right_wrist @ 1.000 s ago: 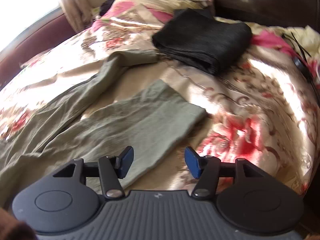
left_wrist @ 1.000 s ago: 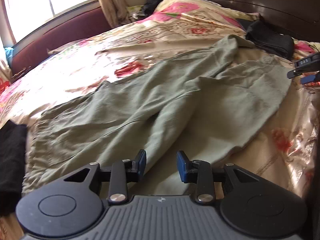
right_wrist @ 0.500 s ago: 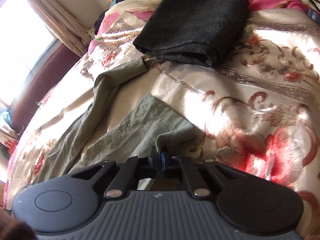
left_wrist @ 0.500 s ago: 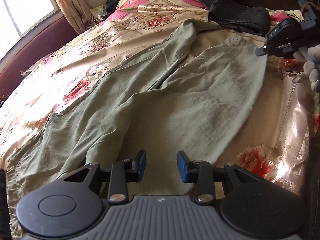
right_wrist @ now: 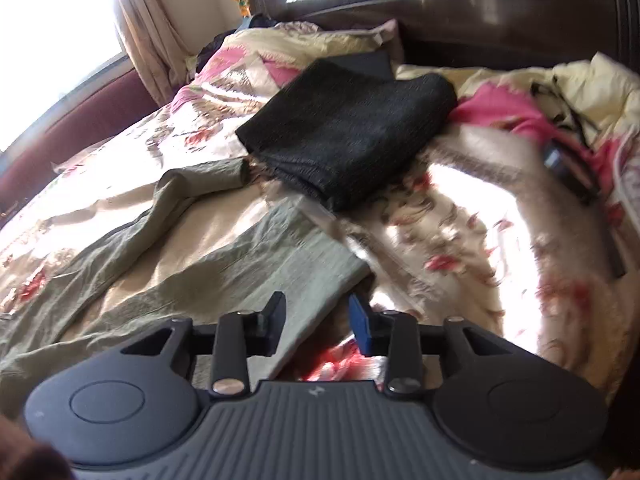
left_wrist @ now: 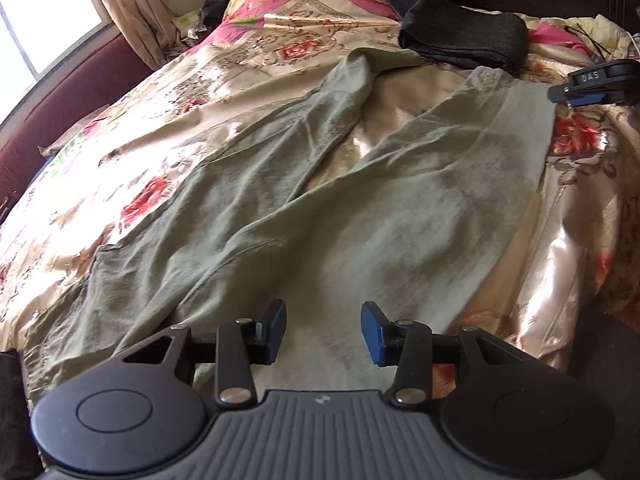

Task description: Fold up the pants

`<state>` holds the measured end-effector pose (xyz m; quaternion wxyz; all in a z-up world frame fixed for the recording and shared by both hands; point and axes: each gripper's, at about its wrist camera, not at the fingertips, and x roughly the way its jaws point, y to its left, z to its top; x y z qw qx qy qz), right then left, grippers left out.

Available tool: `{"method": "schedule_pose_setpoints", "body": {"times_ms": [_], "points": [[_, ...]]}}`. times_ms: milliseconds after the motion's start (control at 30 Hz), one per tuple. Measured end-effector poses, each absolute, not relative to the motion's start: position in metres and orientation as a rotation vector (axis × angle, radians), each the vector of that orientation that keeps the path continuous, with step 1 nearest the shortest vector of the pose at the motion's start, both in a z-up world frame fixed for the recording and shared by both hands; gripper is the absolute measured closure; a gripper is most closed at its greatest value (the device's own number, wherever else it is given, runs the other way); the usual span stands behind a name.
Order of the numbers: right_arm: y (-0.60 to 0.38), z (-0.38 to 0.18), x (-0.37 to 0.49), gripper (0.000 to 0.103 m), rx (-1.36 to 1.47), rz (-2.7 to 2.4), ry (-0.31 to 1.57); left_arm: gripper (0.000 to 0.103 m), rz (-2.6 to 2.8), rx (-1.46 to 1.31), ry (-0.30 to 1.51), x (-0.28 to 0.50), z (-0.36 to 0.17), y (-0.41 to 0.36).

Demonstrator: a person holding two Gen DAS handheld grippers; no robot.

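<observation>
While pants (left_wrist: 304, 216) lie spread across bed (left_wrist: 132, 128), legs splayed toward headboard, laying-out step: left tool (left_wrist: 323, 330) part-open, empty; right tool (right_wrist: 316, 322) just reopening, off hem. Next: grip, fold leg over leg.

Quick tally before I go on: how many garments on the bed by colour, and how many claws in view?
Green pants, spread flat: 1
Black folded garment near the headboard: 1
Dark cloth at the left edge, only a sliver showing: 1
Claws, left claw and right claw, both open: 2
Total: 5
</observation>
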<state>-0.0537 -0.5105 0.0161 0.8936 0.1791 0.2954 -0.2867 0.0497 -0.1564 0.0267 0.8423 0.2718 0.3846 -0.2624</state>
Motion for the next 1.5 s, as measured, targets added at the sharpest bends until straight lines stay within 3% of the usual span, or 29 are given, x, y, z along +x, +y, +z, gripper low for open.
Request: {"method": "schedule_pose_setpoints", "body": {"times_ms": [200, 400, 667, 967, 1233, 1333, 1500], "points": [[-0.449, 0.049, -0.017, 0.060, 0.190, -0.429, 0.603, 0.046, -0.500, 0.562, 0.767, 0.082, 0.034, -0.070], [-0.344, 0.054, 0.130, 0.059, -0.004, 0.062, 0.739, 0.041, -0.370, 0.590, 0.674, 0.147, 0.039, 0.022], [-0.221, 0.030, 0.293, 0.058, -0.408, 0.447, 0.877, 0.034, -0.318, 0.642, 0.723, 0.237, 0.027, 0.106], [-0.194, -0.008, 0.348, 0.052, -0.509, 0.531, 0.981, 0.029, -0.435, 0.623, 0.808, 0.295, -0.003, 0.116], [-0.209, -0.019, 0.360, 0.045, -0.415, 0.540, 1.040, 0.018, -0.432, 0.597, 0.827, 0.303, -0.007, 0.132], [-0.210, -0.018, 0.354, 0.055, -0.410, 0.557, 1.041, 0.018, -0.428, 0.563, 0.847, 0.306, -0.004, 0.141], [-0.201, -0.018, 0.346, 0.082, -0.414, 0.566, 1.038, 0.016, -0.428, 0.479, 0.893, 0.320, -0.010, 0.148]]}}
